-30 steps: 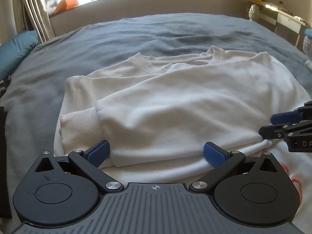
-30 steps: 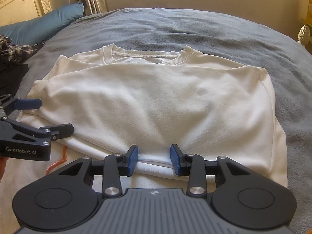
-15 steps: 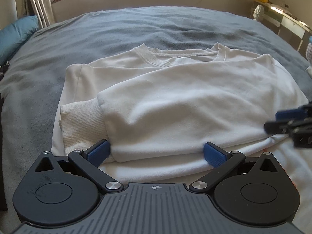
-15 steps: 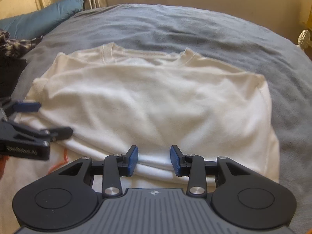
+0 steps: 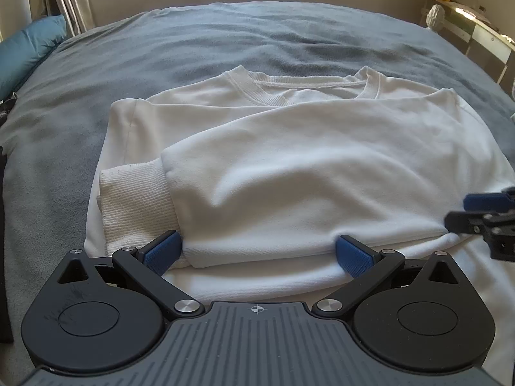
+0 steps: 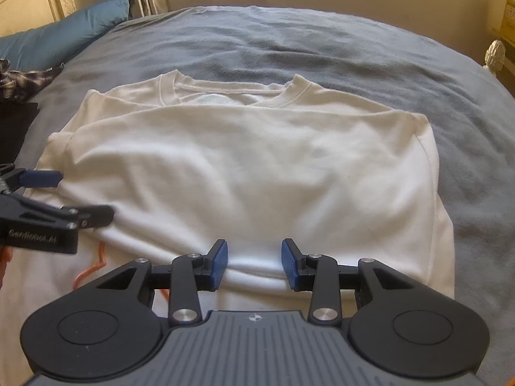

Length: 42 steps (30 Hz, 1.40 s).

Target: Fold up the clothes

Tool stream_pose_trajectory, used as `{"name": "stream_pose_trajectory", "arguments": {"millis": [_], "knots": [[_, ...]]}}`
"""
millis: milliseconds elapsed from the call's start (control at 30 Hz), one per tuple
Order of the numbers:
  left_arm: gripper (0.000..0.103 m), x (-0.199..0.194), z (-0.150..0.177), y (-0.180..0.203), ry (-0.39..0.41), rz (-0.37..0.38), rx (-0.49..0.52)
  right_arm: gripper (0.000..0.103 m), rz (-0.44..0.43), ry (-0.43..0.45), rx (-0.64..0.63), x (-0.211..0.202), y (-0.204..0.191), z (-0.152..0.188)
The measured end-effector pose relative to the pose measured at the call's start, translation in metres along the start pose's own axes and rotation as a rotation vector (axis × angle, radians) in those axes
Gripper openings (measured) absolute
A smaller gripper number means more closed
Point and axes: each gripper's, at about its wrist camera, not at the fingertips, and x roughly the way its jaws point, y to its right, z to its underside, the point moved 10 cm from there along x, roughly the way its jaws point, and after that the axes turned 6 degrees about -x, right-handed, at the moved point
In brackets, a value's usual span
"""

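White ribbed-cuff sweatshirt point(image 5: 289, 173), grey blanket point(image 5: 225, 41)

Both my wrist cameras sit just behind the fingers, tilted down, close over the near edge of the white sweatshirt point(image 5: 289, 167), facing the window wall. Left view covers its cuff side, right view point(image 6: 257, 167) its other side. Both share the collar and grey bedspread point(image 5: 257, 38).
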Motion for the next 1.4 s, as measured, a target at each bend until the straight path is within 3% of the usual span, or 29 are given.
{"name": "stream_pose_trajectory", "arguments": {"millis": [133,300,500,667,967,1133,1400], "knots": [[0.103,0.0,0.0,0.0,-0.002,0.0,-0.001,0.039,-0.001,-0.018,0.013,-0.01,0.0,0.002],[0.103,0.001,0.0,0.0,-0.001,-0.002,0.0,0.039,0.039,0.029,0.017,-0.018,0.013,-0.009],[0.103,0.001,0.0,0.001,-0.001,-0.005,0.004,0.039,0.071,-0.001,0.076,-0.009,0.037,0.0],[0.103,0.002,0.001,0.001,0.0,-0.008,0.005,0.039,0.027,-0.005,0.137,-0.002,0.045,0.011],[0.103,-0.002,-0.002,0.002,0.016,-0.013,0.012,0.039,0.025,0.003,0.131,-0.002,0.044,0.013],[0.103,-0.013,-0.005,-0.005,0.023,-0.025,-0.047,0.039,0.022,0.004,0.13,-0.002,0.045,0.013],[0.103,-0.028,-0.02,0.002,0.084,-0.005,-0.036,0.04,0.029,0.003,0.125,-0.001,0.043,0.012]]}}
